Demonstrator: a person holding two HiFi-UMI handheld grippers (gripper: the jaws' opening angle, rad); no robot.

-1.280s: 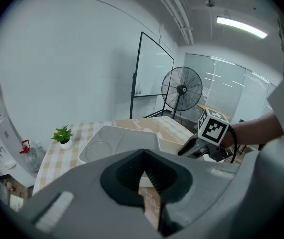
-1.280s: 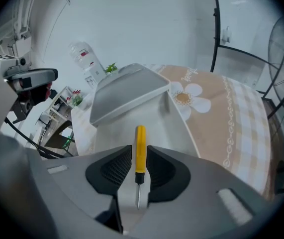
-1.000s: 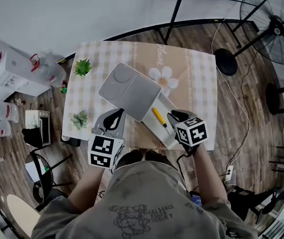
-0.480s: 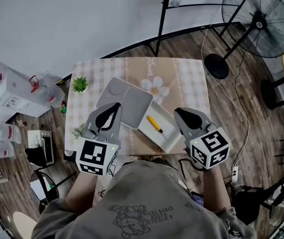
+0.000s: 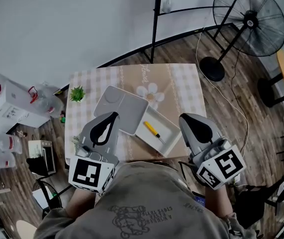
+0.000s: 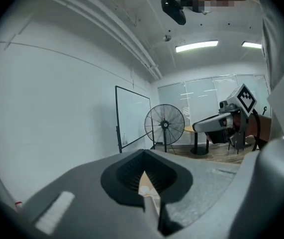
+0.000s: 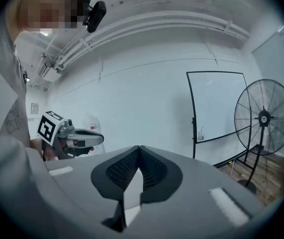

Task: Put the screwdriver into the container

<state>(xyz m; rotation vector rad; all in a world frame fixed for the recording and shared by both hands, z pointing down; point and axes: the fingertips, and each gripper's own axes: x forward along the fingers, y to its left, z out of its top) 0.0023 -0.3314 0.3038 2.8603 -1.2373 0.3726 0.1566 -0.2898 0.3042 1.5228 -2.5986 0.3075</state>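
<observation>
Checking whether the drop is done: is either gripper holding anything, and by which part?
Nothing is held. The left gripper and right gripper both have jaws together and empty; the screwdriver lies in the container.

"What did the person have on?"

"A loose grey T-shirt [image 5: 146,198], with a dark printed design and lettering across the front."

"And the tools?"

"The left tongs [image 5: 113,115] and the right tongs [image 5: 183,117] had smooth grey shells, rounded and narrowing to the front, each with a dark teardrop-shaped hollow. The pads inside were black and ribbed."

"Any markings?"

"Each carried a white cube printed with black square markers: the left cube [image 5: 91,173] and the right cube [image 5: 224,166]."
</observation>
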